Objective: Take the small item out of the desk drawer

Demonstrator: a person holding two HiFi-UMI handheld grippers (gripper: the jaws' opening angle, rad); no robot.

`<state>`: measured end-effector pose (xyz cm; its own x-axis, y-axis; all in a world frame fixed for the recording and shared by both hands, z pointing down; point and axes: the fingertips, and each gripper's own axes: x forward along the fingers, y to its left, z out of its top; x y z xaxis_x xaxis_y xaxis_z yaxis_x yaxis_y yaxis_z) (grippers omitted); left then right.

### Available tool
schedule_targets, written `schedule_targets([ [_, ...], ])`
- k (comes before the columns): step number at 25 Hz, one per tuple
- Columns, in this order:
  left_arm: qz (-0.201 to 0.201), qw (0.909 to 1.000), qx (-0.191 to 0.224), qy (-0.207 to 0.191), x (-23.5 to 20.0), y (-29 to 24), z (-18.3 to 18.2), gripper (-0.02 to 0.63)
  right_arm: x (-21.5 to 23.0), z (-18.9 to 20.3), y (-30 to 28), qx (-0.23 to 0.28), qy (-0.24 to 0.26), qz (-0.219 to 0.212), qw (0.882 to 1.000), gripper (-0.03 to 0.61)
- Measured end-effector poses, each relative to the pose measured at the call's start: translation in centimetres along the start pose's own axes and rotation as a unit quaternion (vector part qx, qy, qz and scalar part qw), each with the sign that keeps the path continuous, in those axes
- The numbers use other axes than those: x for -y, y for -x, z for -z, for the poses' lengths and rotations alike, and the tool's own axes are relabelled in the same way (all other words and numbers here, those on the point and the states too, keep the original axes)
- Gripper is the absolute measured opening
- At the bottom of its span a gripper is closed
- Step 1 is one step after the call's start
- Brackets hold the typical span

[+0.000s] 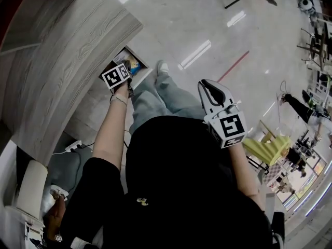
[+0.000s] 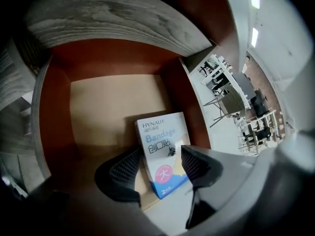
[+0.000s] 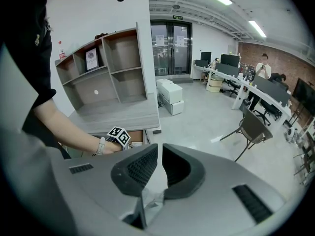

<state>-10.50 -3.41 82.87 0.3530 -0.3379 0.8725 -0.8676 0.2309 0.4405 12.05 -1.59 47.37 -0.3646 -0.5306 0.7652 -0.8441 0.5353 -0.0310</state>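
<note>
Only the left gripper view looks into the open drawer. There a white and blue bandage box lies flat on the pale drawer floor, near the front right corner. The left tongs stand wide open with the lower part of the box between the two pads. Neither pad appears to press on it.

The head view shows much less of this. The marker cube and the person's left hand cover the jaws. Just a sliver of the box shows in the drawer, beside the edge of the grey wood-grain worktop, which overhangs the drawer's back.

The right tongs show best in their own view. Their jaws are closed to a thin slit with nothing in them, held up well apart from the drawer. In the head view they hang above the person's trouser legs.

The right gripper view alone takes in the room: an open shelf unit on the worktop, a chair on the pale floor, and desks with a standing person far off. The head view adds a white shoe just beside the drawer and a red line on the floor.
</note>
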Motion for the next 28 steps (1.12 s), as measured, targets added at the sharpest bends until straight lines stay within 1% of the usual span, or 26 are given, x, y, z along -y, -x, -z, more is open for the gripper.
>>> schedule_targets([
  [3, -0.013, 0.9998, 0.014, -0.006, -0.3, -0.1, 0.1, 0.268, 0.2, 0.3, 0.1, -0.003, -0.002, 0.001, 1.000, 0.021],
  [6, -0.015, 0.9992, 0.036, -0.014, -0.3, 0.0, 0.0, 0.265, 0.2, 0.4, -0.1, -0.004, -0.002, 0.000, 1.000, 0.021],
  [8, -0.005, 0.9992, 0.039, -0.010, -0.2, 0.2, 0.1, 0.264, 0.2, 0.5, -0.2, -0.002, -0.002, -0.001, 1.000, 0.021],
  [10, 0.015, 0.9994, 0.030, 0.004, 0.4, 0.4, 0.5, 0.259, 0.4, 0.4, 0.0, 0.000, -0.002, -0.002, 1.000, 0.021],
  [12, 0.026, 0.9991, 0.029, 0.015, 1.0, 0.8, 0.8, 0.255, 0.7, 0.3, 0.3, 0.004, -0.003, -0.004, 1.000, 0.021],
  [18, 0.032, 0.9976, 0.058, 0.019, 2.0, 2.6, 0.8, 0.253, 0.7, 0.1, 0.5, 0.014, -0.002, -0.011, 1.000, 0.021],
  [22, 0.035, 0.9965, 0.075, 0.013, 2.4, 3.6, 1.0, 0.221, 0.8, 0.2, 0.7, 0.019, 0.000, -0.013, 1.000, 0.021],
  [24, 0.043, 0.9955, 0.084, 0.014, 2.6, 4.0, 1.1, 0.212, 0.7, 0.3, 0.8, 0.023, 0.002, -0.015, 1.000, 0.021],
  [28, 0.071, 0.9919, 0.104, 0.015, 3.5, 4.9, 1.3, 0.176, 0.4, 0.1, 1.1, 0.030, 0.006, -0.020, 0.999, 0.021],
])
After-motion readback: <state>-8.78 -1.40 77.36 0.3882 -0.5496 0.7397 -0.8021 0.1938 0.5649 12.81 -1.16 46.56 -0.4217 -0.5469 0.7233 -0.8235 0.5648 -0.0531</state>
